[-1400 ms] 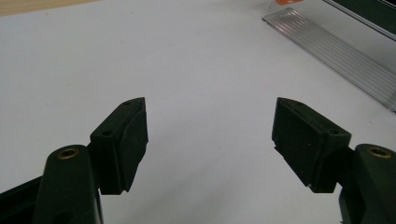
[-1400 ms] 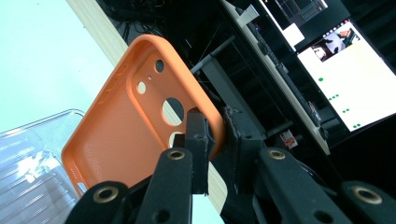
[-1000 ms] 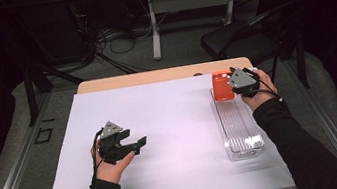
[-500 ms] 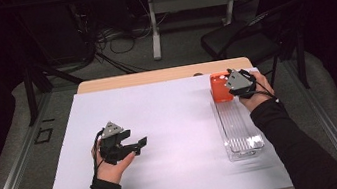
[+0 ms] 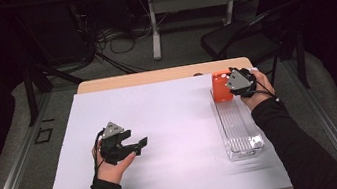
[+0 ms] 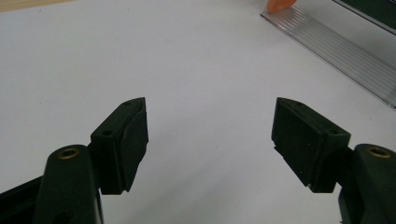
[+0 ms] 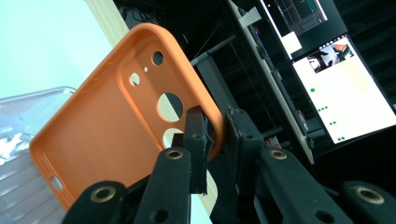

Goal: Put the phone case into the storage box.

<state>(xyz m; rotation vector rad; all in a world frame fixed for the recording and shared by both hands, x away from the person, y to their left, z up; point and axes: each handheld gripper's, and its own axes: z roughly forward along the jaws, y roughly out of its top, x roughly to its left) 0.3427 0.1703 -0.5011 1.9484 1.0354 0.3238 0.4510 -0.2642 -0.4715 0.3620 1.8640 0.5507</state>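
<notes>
An orange phone case with several camera holes is pinched by its rim in my right gripper. In the high view the orange phone case hangs at the far end of a clear plastic tray on the right, with my right gripper shut on it. My left gripper rests low over the white sheet at the left, jaws wide apart with nothing between them. The left gripper faces bare white surface, and a corner of the orange case shows far off.
A white sheet covers most of the wooden table. The ribbed clear tray lies along the right side. Beyond the table stand a dark chair, desk legs and cables. Monitors glow in the background.
My right gripper has shifted the orange case slightly left and toward the far end of the tray. The left gripper has stayed put and open.
</notes>
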